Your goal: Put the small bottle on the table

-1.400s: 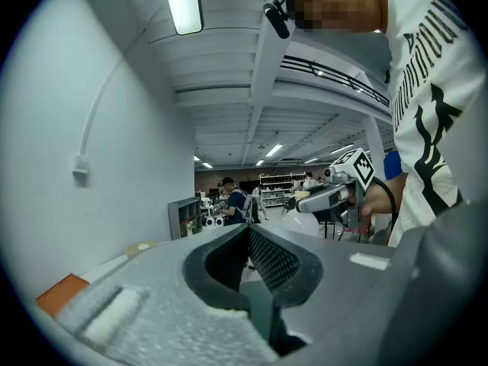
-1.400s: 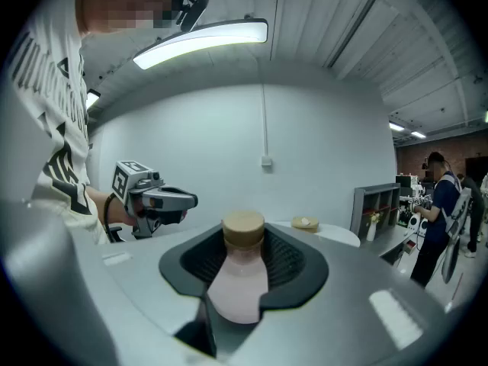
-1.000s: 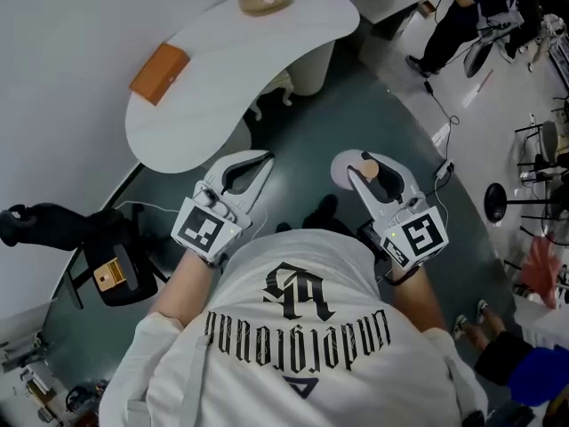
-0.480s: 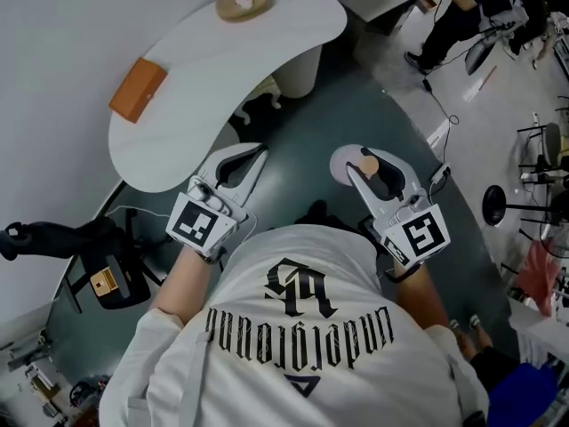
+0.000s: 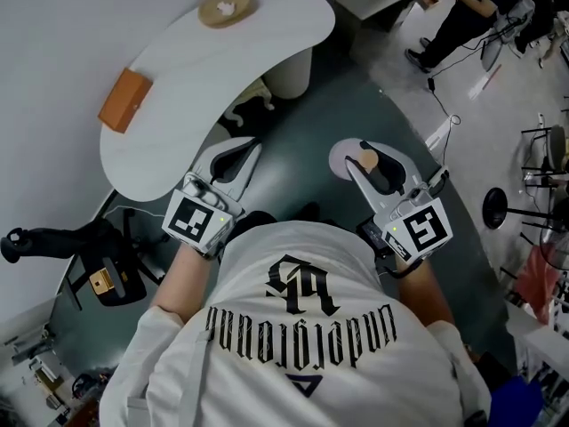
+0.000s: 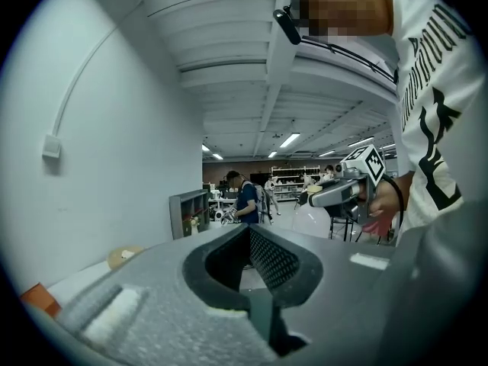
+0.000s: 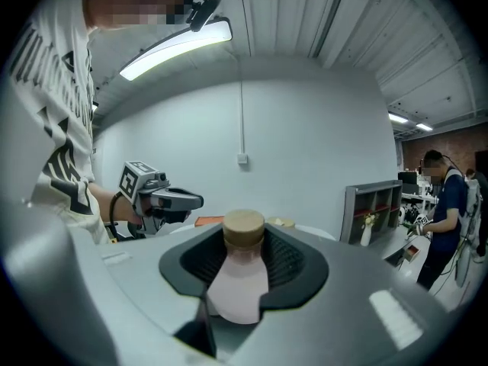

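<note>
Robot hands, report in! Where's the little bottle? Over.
Right gripper shut on small bottle. Left gripper shut, empty. Table ahead, path looks open.

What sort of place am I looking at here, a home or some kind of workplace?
Most likely a large open lab or workshop: storage shelves stand at the far end, a person in blue works at a cluttered workbench, and a cable trails across the floor.

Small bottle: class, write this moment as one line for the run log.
right gripper: shut on small bottle, upright | left gripper: shut, empty | position: over floor, short of white table | placing: not yet done
</note>
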A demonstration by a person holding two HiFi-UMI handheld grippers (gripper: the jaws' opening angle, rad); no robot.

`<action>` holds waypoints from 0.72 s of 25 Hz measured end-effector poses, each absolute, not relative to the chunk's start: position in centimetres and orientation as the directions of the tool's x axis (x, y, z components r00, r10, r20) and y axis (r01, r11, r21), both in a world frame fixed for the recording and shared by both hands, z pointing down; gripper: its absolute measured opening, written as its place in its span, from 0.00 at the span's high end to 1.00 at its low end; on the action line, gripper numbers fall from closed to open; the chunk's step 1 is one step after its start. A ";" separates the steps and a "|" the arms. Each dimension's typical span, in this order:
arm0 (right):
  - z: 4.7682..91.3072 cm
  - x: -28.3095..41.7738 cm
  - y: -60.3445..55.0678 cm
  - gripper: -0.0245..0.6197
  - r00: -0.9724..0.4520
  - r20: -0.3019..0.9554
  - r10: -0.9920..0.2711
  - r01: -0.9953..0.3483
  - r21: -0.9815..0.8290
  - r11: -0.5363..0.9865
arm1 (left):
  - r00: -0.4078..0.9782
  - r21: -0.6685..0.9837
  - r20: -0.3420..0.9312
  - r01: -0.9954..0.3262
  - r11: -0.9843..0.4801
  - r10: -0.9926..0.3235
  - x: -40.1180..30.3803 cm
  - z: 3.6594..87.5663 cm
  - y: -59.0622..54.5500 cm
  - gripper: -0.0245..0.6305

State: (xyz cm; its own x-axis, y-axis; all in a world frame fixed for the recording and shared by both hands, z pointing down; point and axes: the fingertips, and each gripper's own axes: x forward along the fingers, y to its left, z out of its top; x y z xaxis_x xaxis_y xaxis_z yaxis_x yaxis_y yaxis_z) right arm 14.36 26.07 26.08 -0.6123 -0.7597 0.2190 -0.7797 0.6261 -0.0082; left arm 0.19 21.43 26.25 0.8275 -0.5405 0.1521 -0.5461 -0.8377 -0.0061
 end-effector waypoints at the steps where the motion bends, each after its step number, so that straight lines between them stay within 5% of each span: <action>1: 26.0 14.8 25.6 0.75 -0.612 0.217 -0.761 -0.781 -0.014 0.624 | 0.827 -0.004 0.156 -0.547 -0.837 -0.541 0.5 26.3 21.1 0.95; 18: 26.8 15.6 19.0 0.75 -0.587 0.230 -0.776 -0.800 -0.020 0.599 | 0.841 0.043 0.169 -0.527 -0.848 -0.514 1.4 28.7 13.5 0.95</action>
State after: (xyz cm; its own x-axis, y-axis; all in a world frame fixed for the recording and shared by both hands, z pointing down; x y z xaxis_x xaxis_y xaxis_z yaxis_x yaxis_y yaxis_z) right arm 15.65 18.96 26.76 -0.5868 -0.7763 0.2303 -0.8004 0.5991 -0.0200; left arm 1.43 13.54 28.66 0.8408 -0.5142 0.1694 -0.5275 -0.8485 0.0426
